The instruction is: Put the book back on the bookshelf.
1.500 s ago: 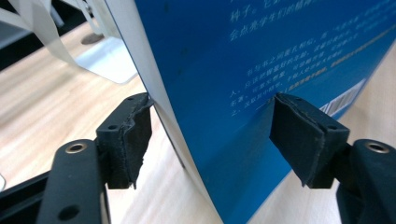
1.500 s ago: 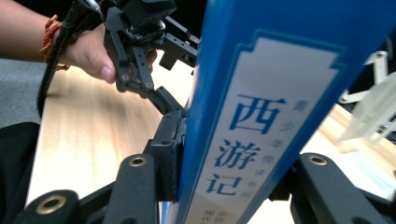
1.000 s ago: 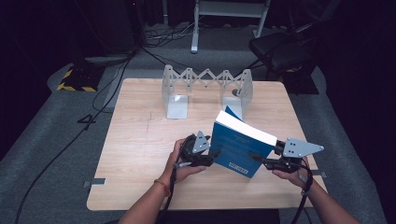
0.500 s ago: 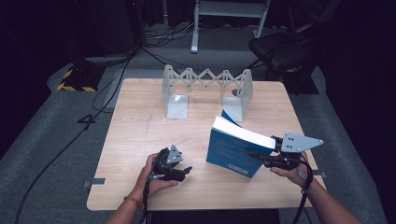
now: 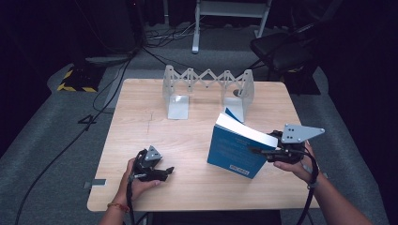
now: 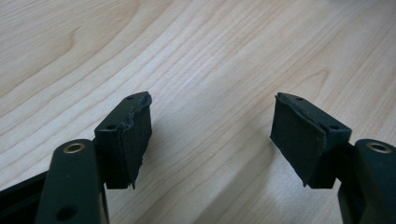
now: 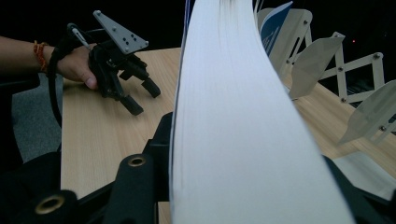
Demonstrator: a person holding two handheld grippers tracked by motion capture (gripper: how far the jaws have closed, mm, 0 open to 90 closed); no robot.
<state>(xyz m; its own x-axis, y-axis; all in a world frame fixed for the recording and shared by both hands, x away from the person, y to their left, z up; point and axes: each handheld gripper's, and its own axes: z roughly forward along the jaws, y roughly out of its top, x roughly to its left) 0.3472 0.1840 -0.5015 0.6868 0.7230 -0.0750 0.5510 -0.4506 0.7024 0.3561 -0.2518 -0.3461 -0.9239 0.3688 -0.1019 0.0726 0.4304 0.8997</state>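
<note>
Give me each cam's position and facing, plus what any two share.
High view: above the person's side, facing forward and down on the table; both forearms enter from below, left gripper with open jaws, right gripper clamped on the blue book.
Left gripper view: on the left gripper, looking down at bare tabletop between its jaws.
Right gripper view: on the right gripper, looking along the book's page edge.
Shared: high and right gripper views both show the left gripper and the folding rack.
</note>
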